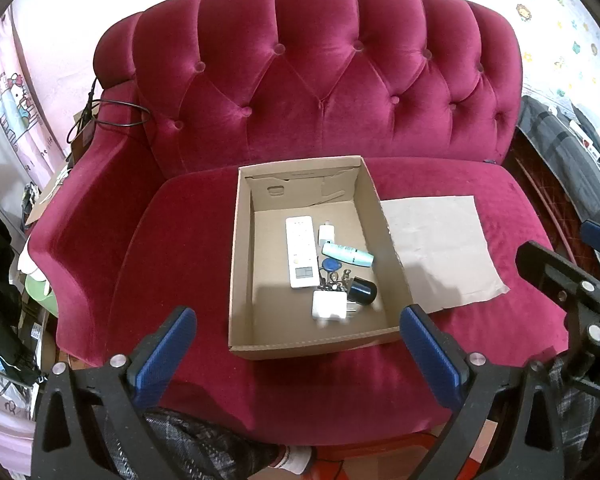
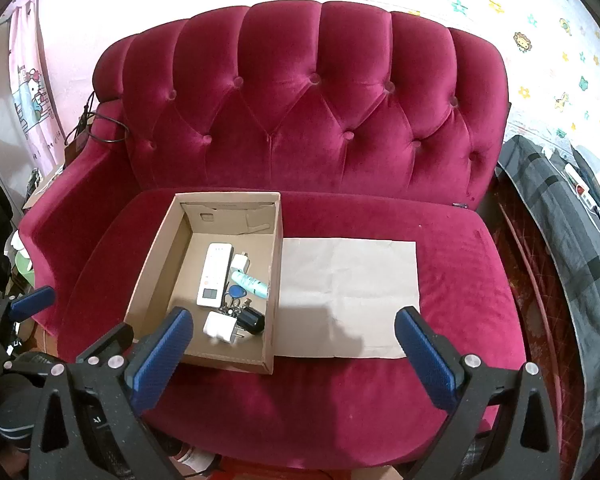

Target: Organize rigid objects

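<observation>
Crimson tufted sofa (image 2: 300, 120) under open cardboard box (image 1: 240, 280) of small gadgets (white remote (image 1: 300, 252) longest), both grippers' jaws wide, empty.

Left wrist view: looked forward and down from in front of the red sofa (image 1: 320, 80), centred on the cardboard box (image 1: 240, 280), moderately near. Right wrist view: same facing, set further right, centred on the brown paper sheet (image 2: 348, 280). Shared: sofa, box, sheet; each view caught the other's fingers at its edge.
</observation>
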A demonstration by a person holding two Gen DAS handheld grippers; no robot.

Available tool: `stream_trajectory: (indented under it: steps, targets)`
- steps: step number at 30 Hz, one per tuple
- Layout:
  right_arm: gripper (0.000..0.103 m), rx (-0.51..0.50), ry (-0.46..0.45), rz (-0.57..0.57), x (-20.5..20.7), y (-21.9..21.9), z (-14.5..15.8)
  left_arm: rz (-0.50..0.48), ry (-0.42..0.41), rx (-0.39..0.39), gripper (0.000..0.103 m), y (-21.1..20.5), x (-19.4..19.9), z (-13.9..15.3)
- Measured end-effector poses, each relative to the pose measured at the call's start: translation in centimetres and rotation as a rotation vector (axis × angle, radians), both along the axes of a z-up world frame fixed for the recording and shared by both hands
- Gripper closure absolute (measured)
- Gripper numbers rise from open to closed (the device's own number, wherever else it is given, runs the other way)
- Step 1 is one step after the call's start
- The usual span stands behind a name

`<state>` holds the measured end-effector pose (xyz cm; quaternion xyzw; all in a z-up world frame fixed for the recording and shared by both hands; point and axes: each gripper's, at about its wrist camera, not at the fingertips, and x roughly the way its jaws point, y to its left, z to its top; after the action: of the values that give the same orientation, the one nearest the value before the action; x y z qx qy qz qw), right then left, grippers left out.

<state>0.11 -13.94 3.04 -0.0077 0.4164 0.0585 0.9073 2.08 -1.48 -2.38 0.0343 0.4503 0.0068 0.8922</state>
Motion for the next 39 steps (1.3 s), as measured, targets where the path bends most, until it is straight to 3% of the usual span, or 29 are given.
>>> stream_trajectory:
  steps: [39]
  targets:
    - [0.000,0.007,0.018,-0.008,1.1,-0.1,-0.9,-0.029,0.038,-0.005,0.000,-0.8,1.2,-0.9]
